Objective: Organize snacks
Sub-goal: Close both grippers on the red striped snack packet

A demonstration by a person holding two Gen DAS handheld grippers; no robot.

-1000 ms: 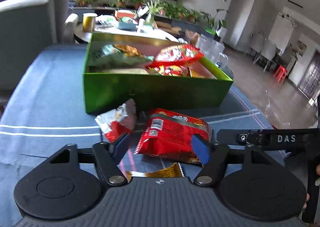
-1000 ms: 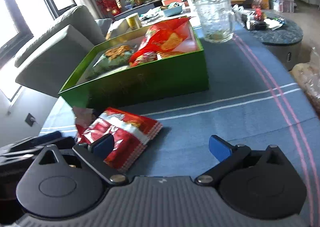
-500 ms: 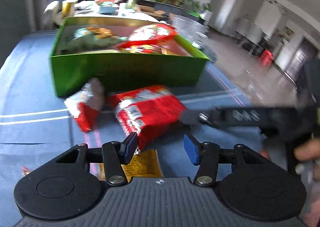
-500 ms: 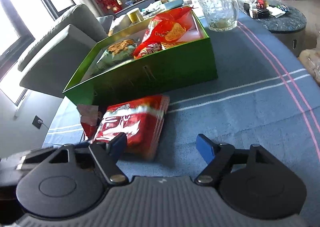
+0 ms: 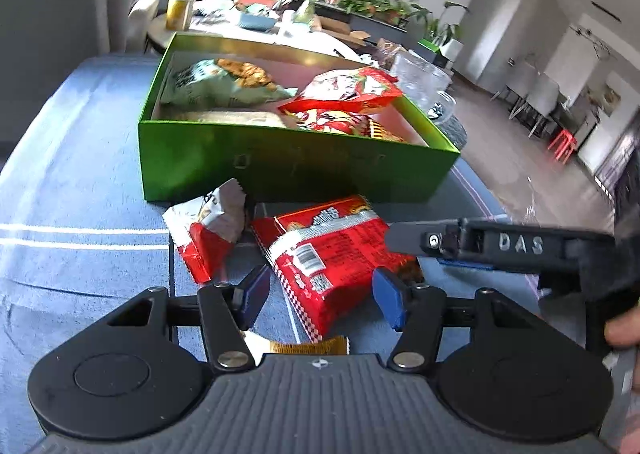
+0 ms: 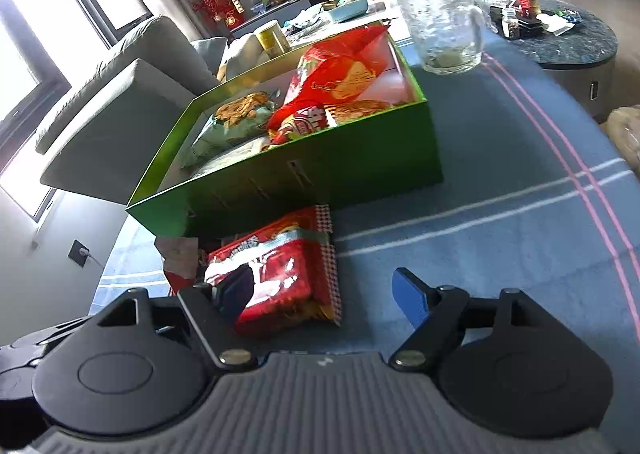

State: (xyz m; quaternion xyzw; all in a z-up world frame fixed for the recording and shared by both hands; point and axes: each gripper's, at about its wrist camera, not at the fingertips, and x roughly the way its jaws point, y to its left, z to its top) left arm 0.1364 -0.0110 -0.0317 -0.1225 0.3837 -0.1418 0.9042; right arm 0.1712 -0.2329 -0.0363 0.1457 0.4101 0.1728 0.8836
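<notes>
- Left gripper sits low over the blue tablecloth, its jaws at a middling gap and opening again after a brief squeeze; the near corner of the big red snack pack lies between the blue pads, but neither pad presses on it, so I hold nothing.
- A second ago the gap was wider and the pack lay further to my right; half a second ago I had pinched in and the view swung. Now the pack is more squarely in front of me, its barcode end towards me.
- Right gripper is spread wide; its left finger rests over the same red pack, its right finger over bare cloth. Across the last second it has crept closer to the pack, and it grips nothing.
- A smaller red-and-silver packet lies just beside the big pack, close against the front wall of the green box.
- That box already holds a pale green bag and several red ones.
- My reading: the pinch did not take, so the pack is still loose on the cloth and needs a fresh grip before it goes into the box.
</notes>
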